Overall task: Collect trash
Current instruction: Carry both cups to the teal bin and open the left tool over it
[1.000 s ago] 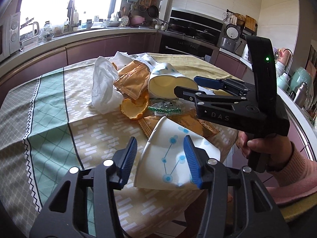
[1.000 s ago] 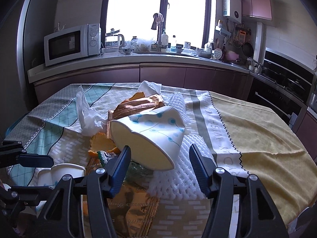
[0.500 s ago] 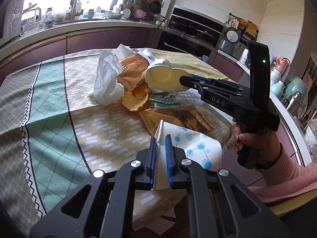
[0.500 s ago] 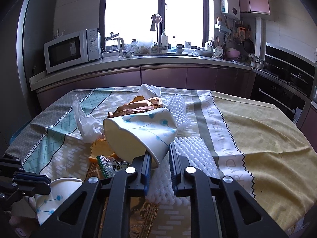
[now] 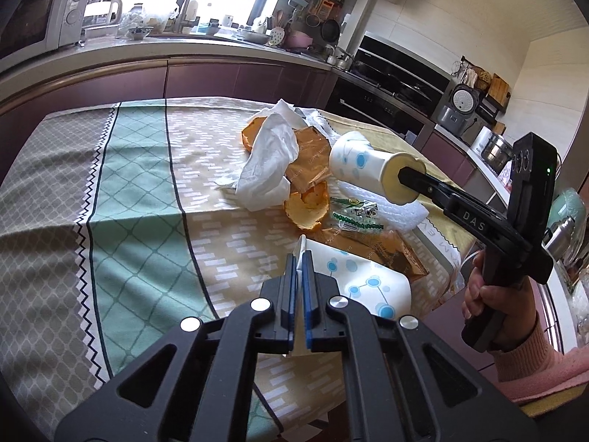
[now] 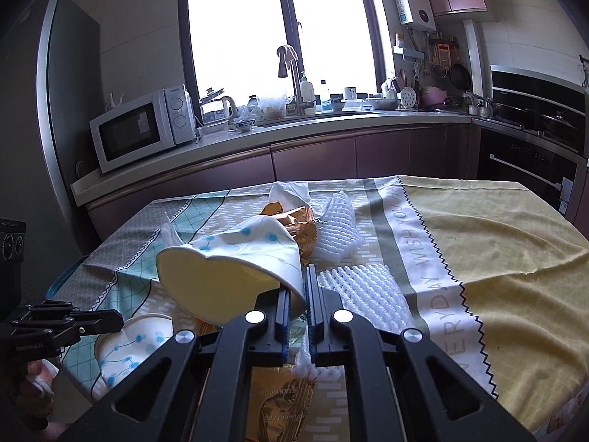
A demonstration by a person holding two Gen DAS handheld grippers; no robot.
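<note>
1. Our left hand-held gripper (image 5: 299, 287) has its blue pads drawn almost together on the flattened rim of a crushed paper cup (image 5: 362, 283), white with blue dots; this cup sits at the near edge of the table (image 5: 140, 191), close to its near right corner.
2. Our right hand-held gripper (image 6: 304, 296) is likewise pinched nearly closed, clamping the wall of a second paper cup (image 6: 235, 261), which is tipped on its side with its cream inside facing the camera.
3. In the left wrist view, that second cup (image 5: 368, 164) is held above the trash pile, with the right hand-held gripper (image 5: 412, 178) reaching into its mouth from the right.
4. The rest of the trash lies on the tablecloth toward the right side of the table: a crumpled white tissue (image 5: 270, 162), orange peel (image 5: 305, 204), golden-brown wrappers (image 5: 383, 254), a small green-printed clear wrapper (image 5: 353, 217) and white foam netting (image 6: 364, 293).
5. The tissue rests against the peel and a wrapper; a piece of foam netting lies just beside the right gripper's fingers.
6. A second piece of foam netting (image 6: 337, 228) lies farther back, beyond the held cup.
</note>
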